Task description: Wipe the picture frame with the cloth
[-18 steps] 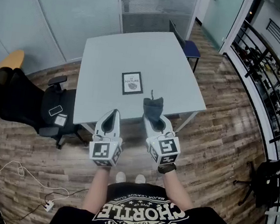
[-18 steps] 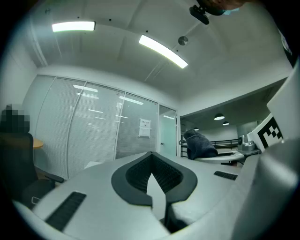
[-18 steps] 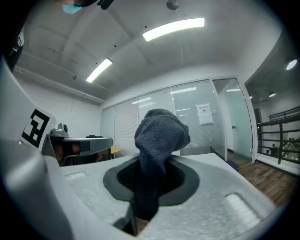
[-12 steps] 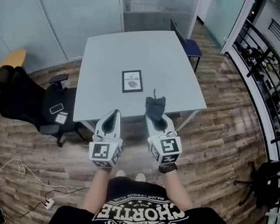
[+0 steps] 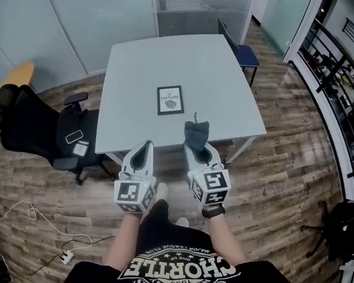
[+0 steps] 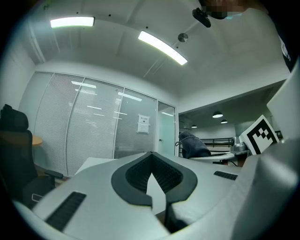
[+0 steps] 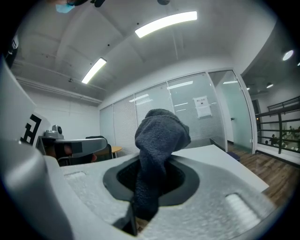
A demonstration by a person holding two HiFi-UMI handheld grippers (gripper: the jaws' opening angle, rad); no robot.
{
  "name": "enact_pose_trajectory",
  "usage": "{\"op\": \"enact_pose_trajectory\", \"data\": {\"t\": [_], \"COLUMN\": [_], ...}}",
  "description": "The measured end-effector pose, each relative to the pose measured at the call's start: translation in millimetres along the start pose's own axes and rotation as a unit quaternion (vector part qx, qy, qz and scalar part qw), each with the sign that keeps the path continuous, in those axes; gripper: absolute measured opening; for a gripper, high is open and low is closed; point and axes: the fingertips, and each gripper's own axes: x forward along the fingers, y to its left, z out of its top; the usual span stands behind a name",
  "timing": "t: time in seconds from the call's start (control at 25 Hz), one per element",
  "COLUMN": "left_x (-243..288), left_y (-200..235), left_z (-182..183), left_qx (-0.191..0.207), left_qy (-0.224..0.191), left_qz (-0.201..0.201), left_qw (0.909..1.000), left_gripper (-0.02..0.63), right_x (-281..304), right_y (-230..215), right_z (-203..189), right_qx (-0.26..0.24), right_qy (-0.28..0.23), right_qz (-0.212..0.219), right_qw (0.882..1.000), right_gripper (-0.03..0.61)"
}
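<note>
While the right hand-held gripper [image 5: 195, 148] clamps the soft, floppy cloth [image 5: 195, 134], the probably light, slide-prone picture frame [image 5: 170, 100] ahead of it may need an edge steadied by the closed, empty left hand-held gripper [image 5: 142, 144].

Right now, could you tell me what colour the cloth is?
The cloth is dark grey, clearest in the right gripper view.

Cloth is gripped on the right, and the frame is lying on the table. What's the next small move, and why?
Probably carry the right gripper forward and down toward the picture frame. Its fingers are shut on the cloth, but the cloth sits short of the frame, by the table's near edge.
</note>
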Motion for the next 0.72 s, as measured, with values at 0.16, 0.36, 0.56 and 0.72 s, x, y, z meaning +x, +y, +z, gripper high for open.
{"op": "enact_pose_trajectory", "data": {"t": [0.16,0.36,0.56,0.72], "left_x": [24.5,79.8,146.7,190.5], "left_y": [24.3,60.6,112.7,144.6], "left_z": [-13.1,-19.5,-6.9,-4.3], "left_qx": [-0.015,-0.023,-0.017,-0.017], "left_qy": [-0.002,0.002,-0.004,-0.001], "left_qz": [-0.001,-0.009,-0.011,-0.017], "left_qw": [0.9999,0.9997,0.9998,0.9997], "left_gripper": [0.005,0.005,0.005,0.005], "right_x": [32.1,91.3,171.9,225.5], "right_y": [-1.5,-15.6,-36.1,-48.0], "right_z": [-12.1,-11.8,9.5,20.4], "right_qx": [-0.002,-0.013,-0.02,-0.019], "right_qy": [0.011,0.015,0.013,0.009], "right_qz": [0.001,0.003,-0.004,-0.002], "right_qw": [1.0,1.0,1.0,1.0], "right_gripper": [0.072,0.072,0.072,0.072]}}
